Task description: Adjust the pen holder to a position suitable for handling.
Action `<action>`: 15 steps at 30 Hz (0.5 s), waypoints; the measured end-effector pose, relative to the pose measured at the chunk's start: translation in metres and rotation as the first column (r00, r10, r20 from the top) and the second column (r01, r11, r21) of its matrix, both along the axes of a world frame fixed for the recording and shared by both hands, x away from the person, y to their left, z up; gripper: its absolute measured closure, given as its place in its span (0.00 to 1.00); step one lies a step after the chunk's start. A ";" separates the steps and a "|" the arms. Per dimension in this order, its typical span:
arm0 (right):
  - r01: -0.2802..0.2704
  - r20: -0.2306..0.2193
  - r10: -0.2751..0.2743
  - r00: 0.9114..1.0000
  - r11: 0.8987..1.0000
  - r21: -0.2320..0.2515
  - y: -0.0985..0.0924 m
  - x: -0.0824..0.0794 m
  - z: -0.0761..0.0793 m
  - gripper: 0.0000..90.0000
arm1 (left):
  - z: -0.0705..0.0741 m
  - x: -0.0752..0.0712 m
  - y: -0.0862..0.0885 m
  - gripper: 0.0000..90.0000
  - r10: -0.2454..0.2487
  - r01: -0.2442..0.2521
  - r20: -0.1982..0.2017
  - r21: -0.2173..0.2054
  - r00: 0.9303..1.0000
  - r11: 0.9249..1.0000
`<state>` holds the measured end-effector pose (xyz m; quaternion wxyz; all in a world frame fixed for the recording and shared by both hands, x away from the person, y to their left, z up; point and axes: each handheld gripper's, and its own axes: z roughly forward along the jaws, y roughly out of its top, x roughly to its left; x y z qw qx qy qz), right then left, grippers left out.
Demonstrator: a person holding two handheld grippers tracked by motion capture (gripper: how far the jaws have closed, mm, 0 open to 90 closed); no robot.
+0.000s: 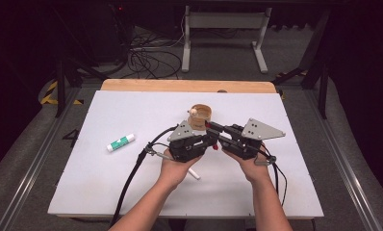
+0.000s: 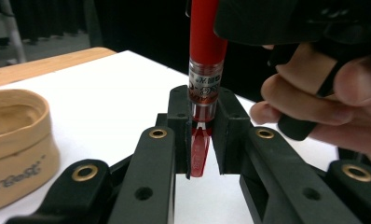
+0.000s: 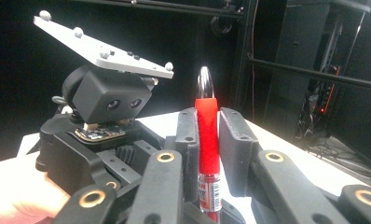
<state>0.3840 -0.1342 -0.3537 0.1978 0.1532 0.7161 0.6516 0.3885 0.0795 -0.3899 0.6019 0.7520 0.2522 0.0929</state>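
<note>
Red pen (image 2: 206,70) is bridging the two grippers above the middle of the white table (image 1: 132,192), just near of the tan paper cup (image 1: 199,115).

Left gripper (image 2: 202,135) is clamping fully down on the clear section of the pen, with the red clip end hanging between its black jaws. In the right gripper view, the right gripper (image 3: 207,140) is sitting around the red barrel: one pad is lying against the barrel, the other is showing a thin gap, so this side is reading as barely parted and no longer pressing. Pen tip is pointing away from the right gripper, toward the dark background.

Green-and-white glue stick (image 1: 120,142) is lying well apart at the left; a small white piece (image 1: 194,173) is resting under the left hand (image 1: 172,168).

Risks, as judged:
- The pen is depending on the left grip alone; a slim hold on smooth plastic may be letting it pivot or slip out.
- Pulling the right gripper away before the gap is clear could be dragging the barrel sideways.
- A dropped pen could be knocking the cup.
</note>
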 end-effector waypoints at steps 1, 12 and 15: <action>0.000 -0.003 0.000 1.000 1.000 0.000 0.000 0.000 0.000 0.79 | 0.001 0.000 0.000 0.88 0.002 -0.002 0.004 0.008 1.000 1.000; 0.008 -0.023 -0.007 1.000 1.000 0.015 -0.006 0.000 0.003 0.62 | 0.005 0.010 0.004 0.88 0.042 -0.042 0.014 0.043 0.999 0.998; 0.012 -0.029 -0.011 1.000 1.000 0.014 -0.008 0.000 0.003 0.58 | 0.008 0.013 0.005 0.88 0.052 -0.053 0.021 0.050 0.998 0.997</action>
